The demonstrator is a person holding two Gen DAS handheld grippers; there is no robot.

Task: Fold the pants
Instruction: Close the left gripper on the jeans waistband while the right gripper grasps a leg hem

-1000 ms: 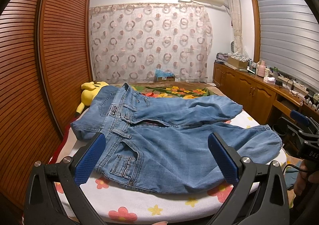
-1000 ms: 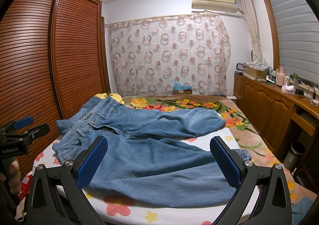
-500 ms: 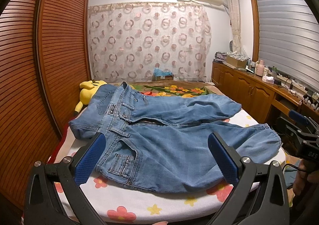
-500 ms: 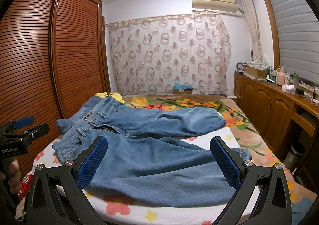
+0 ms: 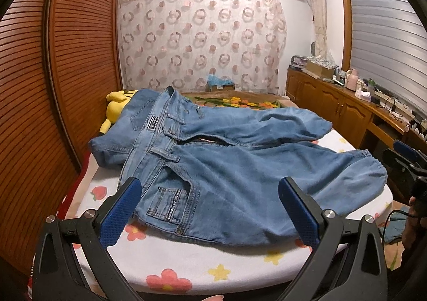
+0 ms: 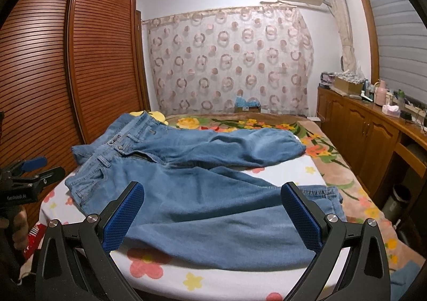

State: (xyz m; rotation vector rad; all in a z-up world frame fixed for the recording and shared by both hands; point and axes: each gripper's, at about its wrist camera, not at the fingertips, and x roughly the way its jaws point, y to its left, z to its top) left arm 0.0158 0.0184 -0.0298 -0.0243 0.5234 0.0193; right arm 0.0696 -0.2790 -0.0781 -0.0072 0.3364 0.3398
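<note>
Little has moved since the earlier frames: both views sit a touch nearer the bed, nothing else shifted. Light blue denim pants (image 5: pixel 240 173) lie spread flat on the white flower-print bed sheet (image 5: pixel 165 261), waistband toward the slatted wooden wardrobe (image 5: pixel 53 87), both legs running off to the right. Left gripper (image 5: pixel 213 210) jaws released, spread wide, holding nothing, with the front pocket area ahead and between them. Right gripper (image 6: pixel 213 210) jaws likewise released and empty, the nearer leg ahead and between them. Yellow plush toy (image 5: pixel 116 109) beyond the waistband.
</note>
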